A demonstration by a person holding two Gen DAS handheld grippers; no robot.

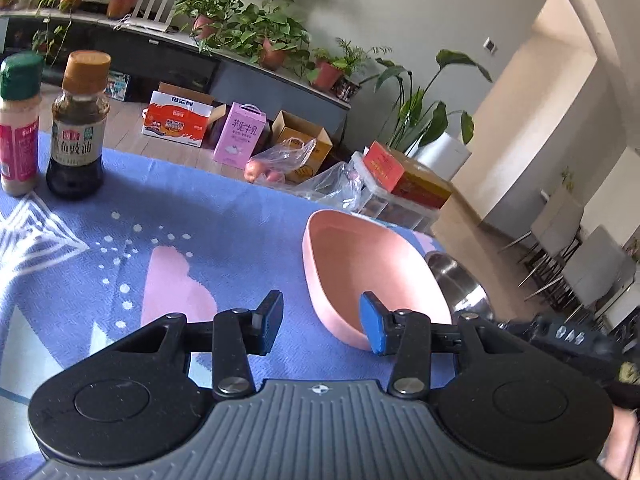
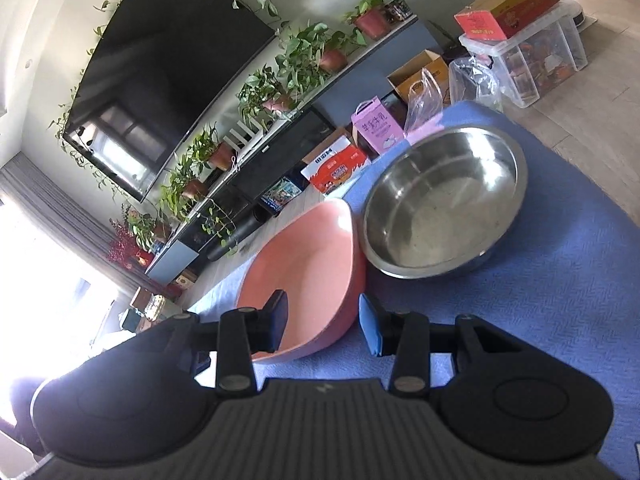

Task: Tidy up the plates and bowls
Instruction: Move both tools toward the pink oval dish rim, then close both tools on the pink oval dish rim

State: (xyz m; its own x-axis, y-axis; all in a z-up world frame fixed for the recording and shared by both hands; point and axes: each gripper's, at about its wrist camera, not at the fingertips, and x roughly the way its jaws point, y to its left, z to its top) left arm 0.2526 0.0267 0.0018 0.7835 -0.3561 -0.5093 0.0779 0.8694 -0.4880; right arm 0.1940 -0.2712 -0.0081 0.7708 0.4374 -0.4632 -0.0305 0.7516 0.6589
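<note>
A pink bowl (image 1: 370, 280) sits on the table (image 1: 200, 216) with its blue patterned cloth, right next to a shiny steel bowl (image 2: 444, 204). The left gripper (image 1: 320, 322) has its jaws wide open, one pad inside the pink bowl near its rim, holding nothing. The right gripper (image 2: 324, 322) is wide open too, its jaws on either side of the pink bowl's rim, not squeezing it. A soy sauce bottle (image 1: 78, 128) and a spice shaker (image 1: 19, 124) stand at the far side of the table

Both wrist views low, close, sharing pink bowl (image 1: 360, 276) (opposite sides)
</note>
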